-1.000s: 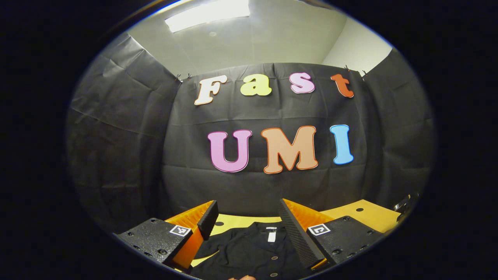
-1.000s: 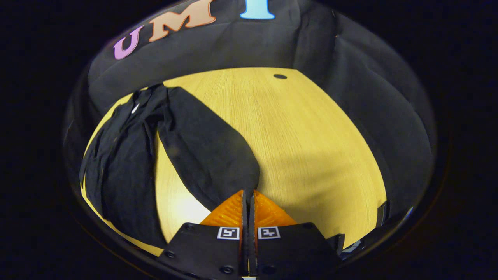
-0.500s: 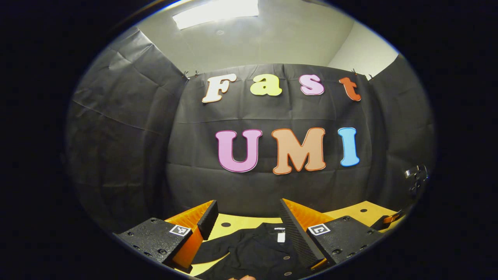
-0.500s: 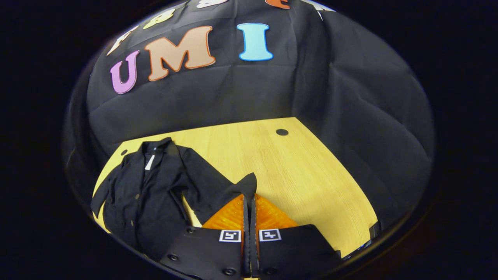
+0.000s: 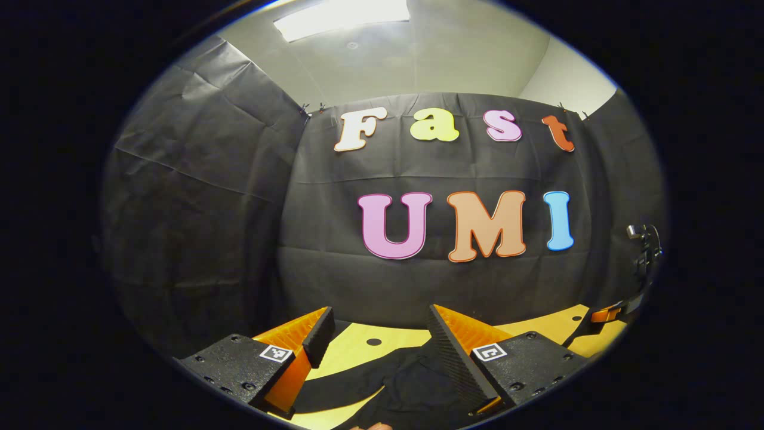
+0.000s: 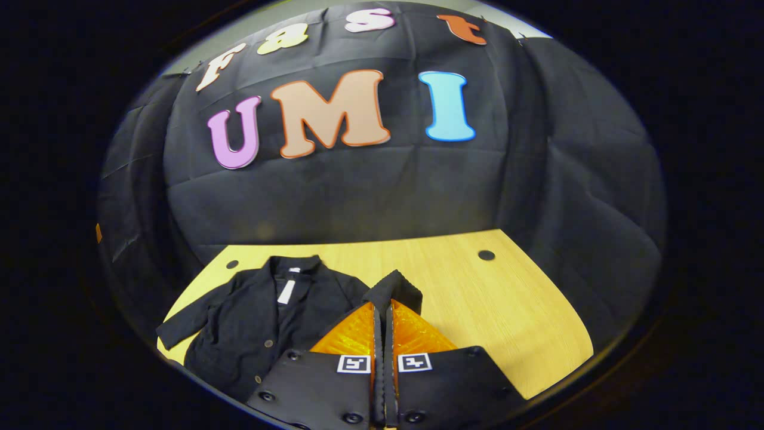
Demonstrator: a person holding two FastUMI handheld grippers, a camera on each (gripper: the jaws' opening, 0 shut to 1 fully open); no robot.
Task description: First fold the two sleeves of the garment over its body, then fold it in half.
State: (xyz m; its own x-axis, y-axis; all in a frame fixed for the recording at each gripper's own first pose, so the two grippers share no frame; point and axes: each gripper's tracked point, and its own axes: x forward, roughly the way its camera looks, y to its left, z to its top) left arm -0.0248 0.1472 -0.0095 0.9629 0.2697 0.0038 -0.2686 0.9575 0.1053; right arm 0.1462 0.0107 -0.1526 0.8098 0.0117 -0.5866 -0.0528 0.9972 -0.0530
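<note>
Fingers of the right gripper (image 6: 382, 304) are pressed together on the cuff of one sleeve (image 6: 394, 286), which pokes up past the tips; the cloth is held off the table (image 6: 513, 310), probably so it can be carried across and laid on the shirt (image 6: 250, 322) rather than dragged. The shirt lies flat to the left in the right gripper view, collar toward the wall, buttons up the front, its other sleeve (image 6: 185, 322) spread out to the side, not yet folded (so the first step looks barely begun). The left gripper (image 5: 376, 340) hangs above the dark cloth with its fingers wide apart and nothing between them, seemingly waiting its turn for that far sleeve. There are no containers here, just holes in the tabletop.
</note>
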